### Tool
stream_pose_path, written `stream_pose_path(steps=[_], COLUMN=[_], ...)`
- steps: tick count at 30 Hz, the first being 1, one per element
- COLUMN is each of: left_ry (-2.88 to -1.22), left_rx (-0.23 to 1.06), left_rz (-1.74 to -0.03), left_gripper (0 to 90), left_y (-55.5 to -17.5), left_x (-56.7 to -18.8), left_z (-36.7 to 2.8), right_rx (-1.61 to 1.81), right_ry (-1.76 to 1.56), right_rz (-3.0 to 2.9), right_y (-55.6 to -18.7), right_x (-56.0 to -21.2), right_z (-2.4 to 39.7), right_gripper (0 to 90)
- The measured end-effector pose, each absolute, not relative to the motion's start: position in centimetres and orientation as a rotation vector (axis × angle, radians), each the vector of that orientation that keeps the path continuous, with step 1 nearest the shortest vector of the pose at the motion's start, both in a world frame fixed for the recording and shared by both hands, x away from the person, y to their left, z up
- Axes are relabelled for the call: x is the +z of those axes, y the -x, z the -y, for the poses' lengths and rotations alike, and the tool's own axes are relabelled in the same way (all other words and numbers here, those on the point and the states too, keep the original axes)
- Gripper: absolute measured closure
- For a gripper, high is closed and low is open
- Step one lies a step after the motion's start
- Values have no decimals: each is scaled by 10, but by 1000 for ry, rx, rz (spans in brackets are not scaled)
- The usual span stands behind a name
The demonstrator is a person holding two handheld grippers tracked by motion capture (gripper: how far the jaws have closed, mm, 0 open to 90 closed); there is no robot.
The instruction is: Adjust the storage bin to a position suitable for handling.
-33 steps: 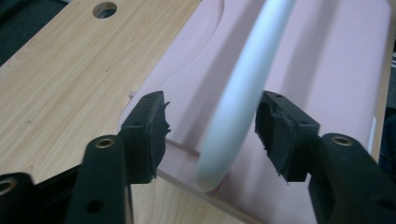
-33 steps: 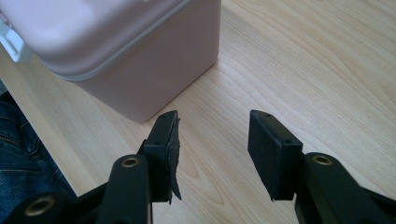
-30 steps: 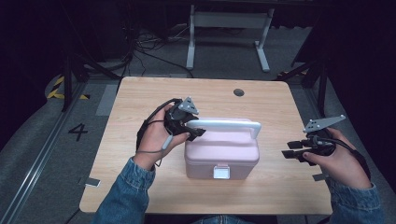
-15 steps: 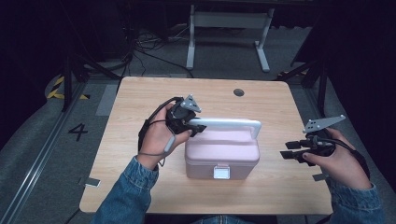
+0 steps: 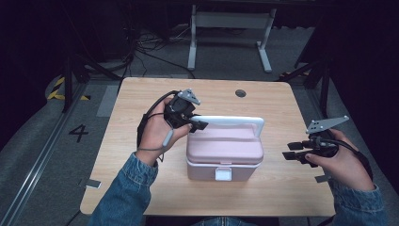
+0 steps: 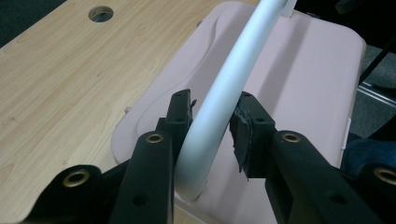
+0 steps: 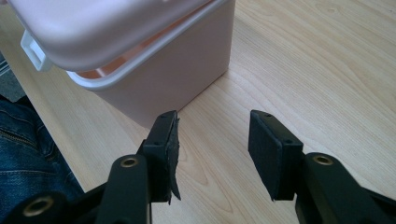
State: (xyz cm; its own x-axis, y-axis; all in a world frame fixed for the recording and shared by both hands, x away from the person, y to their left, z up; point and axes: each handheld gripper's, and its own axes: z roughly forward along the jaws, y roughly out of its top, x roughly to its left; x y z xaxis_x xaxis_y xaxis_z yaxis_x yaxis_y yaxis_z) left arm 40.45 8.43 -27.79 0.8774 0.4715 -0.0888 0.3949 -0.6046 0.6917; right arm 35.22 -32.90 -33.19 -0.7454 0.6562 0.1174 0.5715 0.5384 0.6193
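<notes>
A pale pink rectangular plastic box (image 5: 223, 157) with a white front latch (image 5: 222, 174) stands near the middle of the light wooden counter (image 5: 117, 155). Its white curved carrying handle (image 5: 230, 121) stands raised above the lid. The left hand-held gripper (image 5: 196, 122) is clamped on the left end of this handle; in the left gripper view both black pads (image 6: 180, 114) press against the white bar (image 6: 224, 93). In the right gripper view the lid (image 7: 93, 28) sits slightly lifted off the box body (image 7: 173, 79), with a gap showing along the rim. The right hand-held gripper (image 5: 292, 153) hangs just above the counter to the right of the box, apart from it, its jaws spread and holding nothing. A round hole (image 5: 240, 93) lies near the far edge of the counter.
</notes>
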Motion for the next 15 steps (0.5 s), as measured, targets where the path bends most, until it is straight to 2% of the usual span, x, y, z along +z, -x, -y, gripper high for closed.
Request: stream_pose_path(steps=[7, 15], left_ry=[-2257, -2222], left_rx=[86, 94], left_rz=[-657, -699], left_gripper=[693, 677], left_y=[-415, -428], left_x=[-273, -268], left_z=[-86, -85], right_rx=[1001, 1017], right_ry=[-1062, -1044], right_rz=[-2636, -2616], right_y=[-352, -346], right_x=[-332, -328], right_z=[329, 328], right_gripper=[539, 544])
